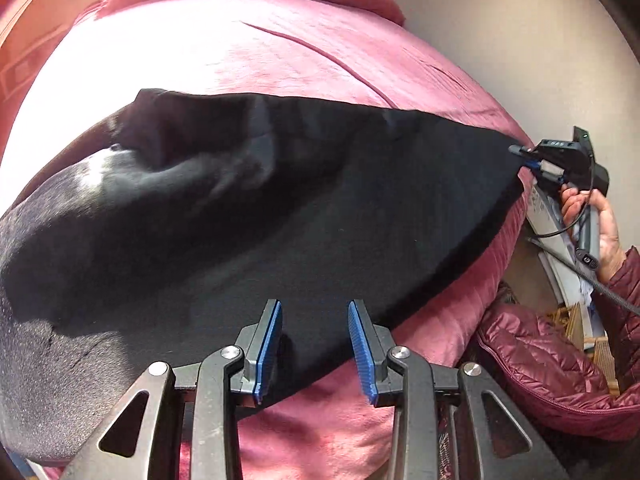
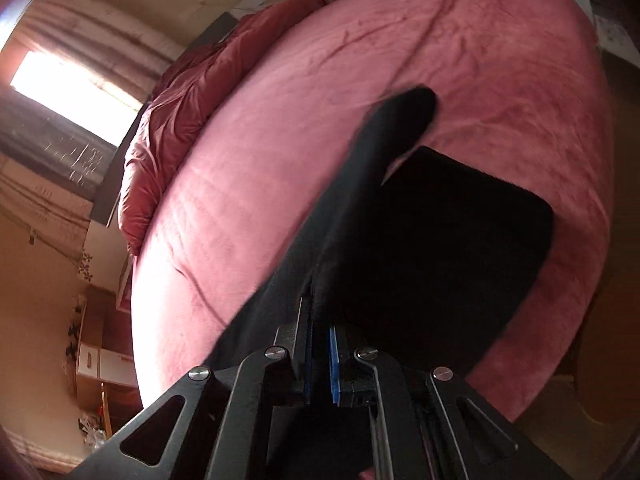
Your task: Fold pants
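Note:
Black pants (image 1: 280,208) lie spread across a pink bed (image 1: 280,48). My left gripper (image 1: 316,320) is open, its blue pads apart just above the near edge of the pants, holding nothing. My right gripper (image 1: 520,152) shows at the right of the left wrist view, pinching the far corner of the pants and pulling it taut. In the right wrist view the right gripper (image 2: 320,332) is shut on the black fabric (image 2: 440,240), which rises in a fold from the pads, while a folded part lies flat on the bed (image 2: 280,140).
A rumpled red duvet (image 2: 180,120) lies at the head of the bed. A bright window with curtains (image 2: 60,76) is at the left. Wooden furniture (image 2: 100,360) stands on the floor beside the bed. My maroon jacket sleeve (image 1: 560,360) is at the right.

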`<action>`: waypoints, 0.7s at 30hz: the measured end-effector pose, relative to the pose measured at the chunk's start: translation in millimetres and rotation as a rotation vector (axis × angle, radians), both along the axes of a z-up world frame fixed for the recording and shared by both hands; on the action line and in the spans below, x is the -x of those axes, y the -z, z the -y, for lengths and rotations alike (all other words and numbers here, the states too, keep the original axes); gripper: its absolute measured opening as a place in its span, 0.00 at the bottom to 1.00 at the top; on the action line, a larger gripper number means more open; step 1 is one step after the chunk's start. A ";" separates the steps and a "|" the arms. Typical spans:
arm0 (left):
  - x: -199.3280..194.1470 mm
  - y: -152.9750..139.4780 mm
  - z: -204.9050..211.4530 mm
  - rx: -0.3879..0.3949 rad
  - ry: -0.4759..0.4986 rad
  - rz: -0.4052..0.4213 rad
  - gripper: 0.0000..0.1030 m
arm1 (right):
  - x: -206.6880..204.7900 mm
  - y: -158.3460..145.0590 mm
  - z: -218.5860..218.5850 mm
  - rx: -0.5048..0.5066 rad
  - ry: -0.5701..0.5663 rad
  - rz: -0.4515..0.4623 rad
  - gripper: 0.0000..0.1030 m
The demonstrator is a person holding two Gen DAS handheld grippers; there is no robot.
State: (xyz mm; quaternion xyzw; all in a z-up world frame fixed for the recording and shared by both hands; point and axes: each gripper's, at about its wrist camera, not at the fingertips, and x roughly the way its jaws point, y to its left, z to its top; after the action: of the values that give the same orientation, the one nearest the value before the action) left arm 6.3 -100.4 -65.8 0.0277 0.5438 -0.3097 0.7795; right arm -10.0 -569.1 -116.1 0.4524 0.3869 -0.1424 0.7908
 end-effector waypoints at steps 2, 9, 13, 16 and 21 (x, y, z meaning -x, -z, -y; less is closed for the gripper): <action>1.9 -3.0 10.4 -0.022 0.039 0.012 0.34 | 11.2 18.9 6.7 -0.040 0.012 -0.004 0.07; 4.5 -2.2 44.2 -0.063 0.110 0.047 0.34 | 16.1 16.9 32.2 -0.086 0.077 0.014 0.26; 4.8 3.5 58.0 -0.064 0.123 0.033 0.34 | 5.3 5.2 59.1 -0.061 0.122 0.005 0.38; 7.8 2.5 66.9 -0.077 0.141 0.046 0.34 | -3.9 -4.7 69.2 -0.024 0.115 -0.029 0.26; 22.8 0.4 84.0 -0.041 0.270 0.078 0.41 | -2.5 -34.3 66.5 0.077 0.047 -0.040 0.09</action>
State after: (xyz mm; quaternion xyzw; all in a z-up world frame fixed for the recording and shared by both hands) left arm -16.5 -184.4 -66.2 0.1286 0.5107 -0.3992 0.7505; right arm -7.5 -635.6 -81.7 0.4276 0.3861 -0.1845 0.7963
